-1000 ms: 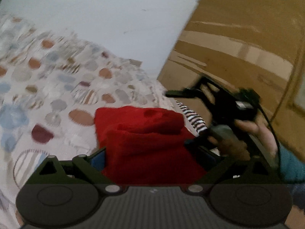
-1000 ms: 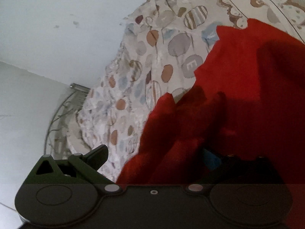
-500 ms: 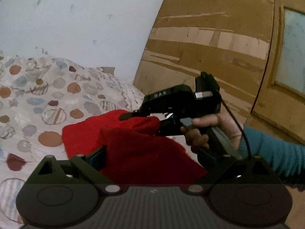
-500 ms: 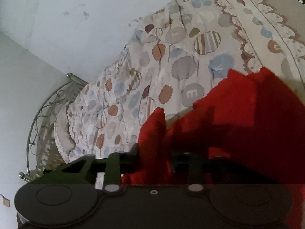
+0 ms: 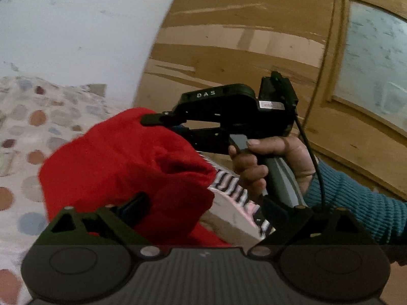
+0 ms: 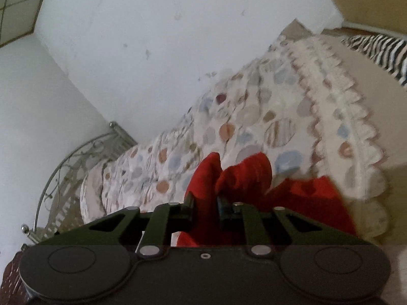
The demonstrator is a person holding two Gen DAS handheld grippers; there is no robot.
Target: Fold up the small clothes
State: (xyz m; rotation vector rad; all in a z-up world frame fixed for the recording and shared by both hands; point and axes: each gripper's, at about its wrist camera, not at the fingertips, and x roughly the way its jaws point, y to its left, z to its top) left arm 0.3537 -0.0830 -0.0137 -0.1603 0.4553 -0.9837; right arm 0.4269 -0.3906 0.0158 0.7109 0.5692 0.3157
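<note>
A red fleece garment (image 5: 122, 162) hangs bunched between the two grippers, above the spotted bedspread (image 5: 23, 137). In the left wrist view my left gripper (image 5: 201, 208) stands open, its fingers wide apart, with the red cloth lying over the left finger (image 5: 132, 206). The right gripper (image 5: 162, 124) shows there too, held by a hand, pinching the cloth's upper edge. In the right wrist view my right gripper (image 6: 206, 208) is shut on a fold of the red garment (image 6: 244, 175).
A zebra-striped cloth (image 5: 236, 195) lies on the bed below the right hand, also in the right wrist view (image 6: 379, 48). A wooden door (image 5: 254, 38) stands behind. A metal bed frame (image 6: 66, 167) is at the bed's far end by the white wall (image 6: 152, 38).
The right gripper closed on the red garment and lifted it off the bedspread. The left wrist view swung right and up toward the door.
</note>
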